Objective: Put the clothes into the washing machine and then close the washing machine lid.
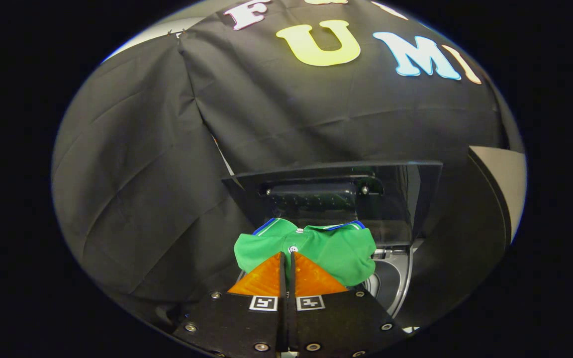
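1. Clothes first: it's one green shirt (311, 246) with a blue-and-white collar, sitting in the lower middle of the frame, bunched up right at the gripper (287, 256) tips and spreading out just past them.
2. Gripper fingers are nearly closed, only a thin gap between them, and a fold of the shirt looks pinched in there. So I'd say it's holding the shirt, with both fingers pressing on the fabric.
3. Washing machine (391, 278) is right below and behind the shirt. You can see the curved rim of the opening to the lower right of the shirt.
4. Lid (336, 199) is standing open, tilted up behind the shirt in the center of the frame, dark and see-through with a handle bar across it.
5. Progress-wise, my guess is roughly a third done. The shirt is picked up and hanging over the opening, but isn't inside the drum yet.
6. Left to do: drop it in, let go, then swing the lid down shut.
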Demonstrator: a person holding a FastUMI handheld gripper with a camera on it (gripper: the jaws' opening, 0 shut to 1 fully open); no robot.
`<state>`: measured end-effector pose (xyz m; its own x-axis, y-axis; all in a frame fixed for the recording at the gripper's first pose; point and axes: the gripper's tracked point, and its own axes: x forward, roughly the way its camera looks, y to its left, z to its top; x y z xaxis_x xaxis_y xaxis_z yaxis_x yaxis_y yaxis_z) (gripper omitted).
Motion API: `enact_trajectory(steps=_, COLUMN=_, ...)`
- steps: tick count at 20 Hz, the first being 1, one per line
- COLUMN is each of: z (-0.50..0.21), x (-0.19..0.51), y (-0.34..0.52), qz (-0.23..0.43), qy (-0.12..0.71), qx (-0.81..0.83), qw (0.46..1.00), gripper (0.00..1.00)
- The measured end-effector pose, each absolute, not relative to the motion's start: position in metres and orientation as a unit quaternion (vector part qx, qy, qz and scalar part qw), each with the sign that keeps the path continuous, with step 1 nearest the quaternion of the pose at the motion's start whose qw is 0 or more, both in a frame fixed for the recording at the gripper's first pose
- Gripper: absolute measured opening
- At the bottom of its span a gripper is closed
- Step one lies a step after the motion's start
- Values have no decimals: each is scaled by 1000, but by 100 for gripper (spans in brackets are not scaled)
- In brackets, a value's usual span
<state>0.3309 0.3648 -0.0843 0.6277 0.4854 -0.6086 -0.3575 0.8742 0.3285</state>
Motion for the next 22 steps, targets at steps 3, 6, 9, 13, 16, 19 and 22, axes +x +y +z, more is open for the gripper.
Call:
enact_trajectory(steps=3, z=-101, x=331, y=364, qz=222, qy=363, qx=82, qw=901, gripper=0)
enact_trajectory(steps=6, z=-116, x=333, y=363, qz=211, qy=353, qx=68, qw=909, gripper=0)
enact_trajectory(steps=9, z=-133, x=332, y=360, qz=200, qy=354, qx=57, qw=912, gripper=0)
enact_trajectory(steps=13, z=-164, x=328, y=359, qz=186, qy=375, qx=52, qw=907, gripper=0)
enact_trajectory(steps=16, z=-186, x=323, y=357, qz=178, qy=393, qx=49, qw=901, gripper=0)
enact_trajectory(steps=19, z=-207, x=315, y=356, qz=172, qy=413, qx=49, qw=893, gripper=0)
enact_trajectory(steps=22, z=-231, x=308, y=353, qz=168, qy=433, qx=44, qw=885, gripper=1)
